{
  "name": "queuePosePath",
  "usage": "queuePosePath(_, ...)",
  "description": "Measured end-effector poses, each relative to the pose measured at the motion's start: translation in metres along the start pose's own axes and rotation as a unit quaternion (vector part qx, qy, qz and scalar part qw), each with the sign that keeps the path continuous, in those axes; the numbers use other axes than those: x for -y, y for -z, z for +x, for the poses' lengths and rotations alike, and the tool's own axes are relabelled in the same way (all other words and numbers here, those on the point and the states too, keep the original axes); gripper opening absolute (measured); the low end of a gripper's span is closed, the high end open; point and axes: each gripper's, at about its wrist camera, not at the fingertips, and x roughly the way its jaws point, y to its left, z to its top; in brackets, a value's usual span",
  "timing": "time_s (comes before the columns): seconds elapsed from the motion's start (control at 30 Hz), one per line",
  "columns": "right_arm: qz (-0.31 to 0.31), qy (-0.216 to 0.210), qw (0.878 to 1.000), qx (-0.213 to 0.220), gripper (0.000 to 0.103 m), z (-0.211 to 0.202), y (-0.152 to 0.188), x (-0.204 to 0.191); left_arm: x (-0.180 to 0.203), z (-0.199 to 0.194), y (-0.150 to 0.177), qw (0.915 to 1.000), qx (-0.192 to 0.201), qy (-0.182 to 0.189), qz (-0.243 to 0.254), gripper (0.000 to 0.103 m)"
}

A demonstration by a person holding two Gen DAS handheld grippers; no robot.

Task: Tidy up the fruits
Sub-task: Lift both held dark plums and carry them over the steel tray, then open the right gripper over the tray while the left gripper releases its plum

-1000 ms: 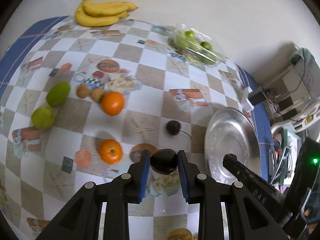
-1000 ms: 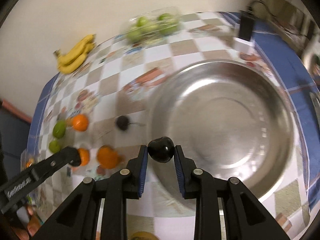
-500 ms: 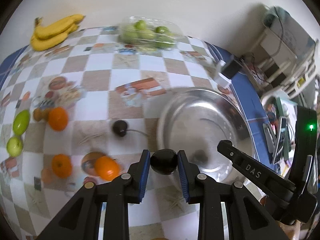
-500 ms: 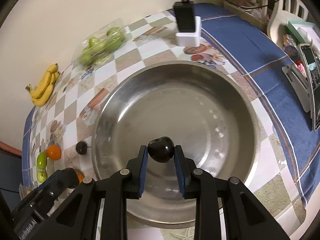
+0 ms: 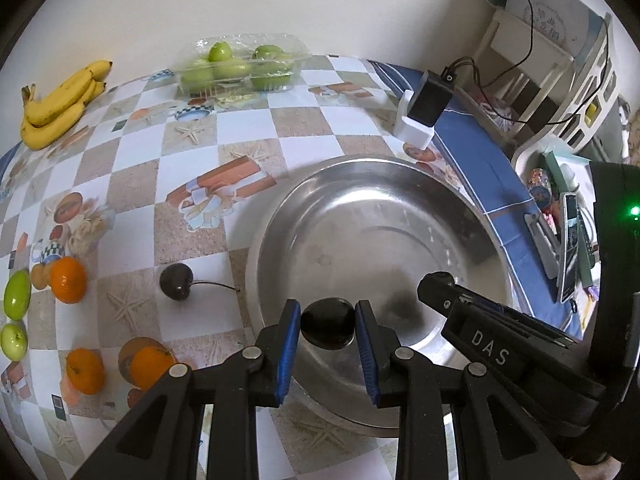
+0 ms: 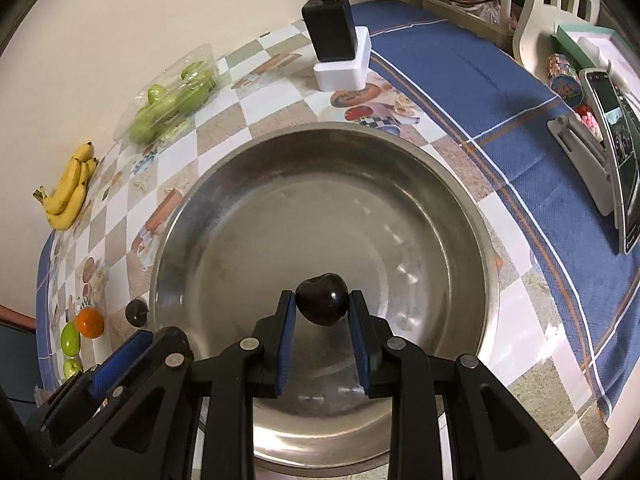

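Each gripper, left [image 5: 327, 326] and right [image 6: 321, 312], was clamped on a dark cherry above the bare steel bowl [image 6: 460, 216], while a third cherry [image 5: 176, 282], oranges [image 5: 68, 280], green fruit [image 5: 17, 294] and bananas [image 5: 60, 100] waited on the table beyond.

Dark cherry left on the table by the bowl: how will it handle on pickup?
The cherry looks round and glossy, so it will probably roll or slip if nudged. Its thin stem trails toward the bowl and may snag. Likely soft, so a gentle squeeze seems wise.
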Motion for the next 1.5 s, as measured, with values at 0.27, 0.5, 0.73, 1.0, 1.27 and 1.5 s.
queuePosePath(0.27, -0.003, -0.001, 1.0, -0.003, 0.028, 0.001, 0.002, -0.001, 0.002, 0.002, 0.002, 1.0, -0.003, -0.003, 0.007, 0.03)
queuePosePath(0.5, -0.005, 0.001, 1.0, -0.007, 0.028, 0.004, 0.002, -0.001, -0.002, 0.003, 0.002, 1.0, -0.008, -0.005, 0.002, 0.032)
queuePosePath(0.73, -0.014, 0.0, 1.0, 0.0, 0.028, -0.002, 0.001, -0.002, -0.001, -0.003, 0.001, 1.0, 0.003, -0.004, 0.005, 0.036)
queuePosePath(1.0, -0.016, 0.002, 1.0, 0.007, 0.039, -0.007, 0.0, -0.002, -0.004, -0.009, 0.0, 0.9997, 0.014, -0.02, 0.001, 0.043)
queuePosePath(1.27, -0.015, 0.017, 1.0, -0.007, 0.059, 0.001, 0.001, -0.001, -0.02, -0.012, -0.002, 0.9973, 0.005, -0.068, -0.027, 0.061)
queuePosePath(1.5, -0.024, 0.036, 0.999, -0.011, 0.071, 0.007, 0.002, -0.001, -0.044, -0.003, 0.002, 0.9887, -0.025, -0.131, -0.069, 0.076)
